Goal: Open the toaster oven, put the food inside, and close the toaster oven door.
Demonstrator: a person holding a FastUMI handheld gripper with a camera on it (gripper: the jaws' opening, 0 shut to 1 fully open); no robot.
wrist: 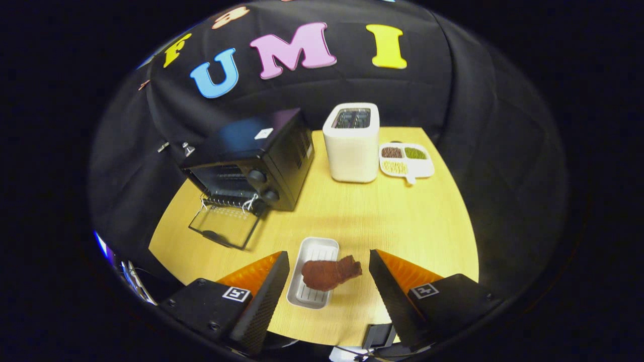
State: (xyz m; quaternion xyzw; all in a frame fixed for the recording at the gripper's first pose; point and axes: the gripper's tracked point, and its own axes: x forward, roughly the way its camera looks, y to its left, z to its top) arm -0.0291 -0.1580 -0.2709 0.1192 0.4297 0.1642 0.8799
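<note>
Toaster oven (251,161) sits well beyond the white tray (313,271), its glass door (225,226) dropped open toward it. Meat (329,273) lies crosswise over the tray, between the wide-spread, empty gripper (329,276) fingers.

On the bench (392,221), the toaster oven (251,161) stands at the far left with its door (224,226) folded down flat in front of it. Just to its right stands a toaster (351,142), and right of that, touching or nearly so, lies a divided dish (406,161). Nearer, a tray (313,271) lies between the spread fingers of the gripper (329,266), touching neither. The food (329,273) rests on the tray, overhanging its right rim.
</note>
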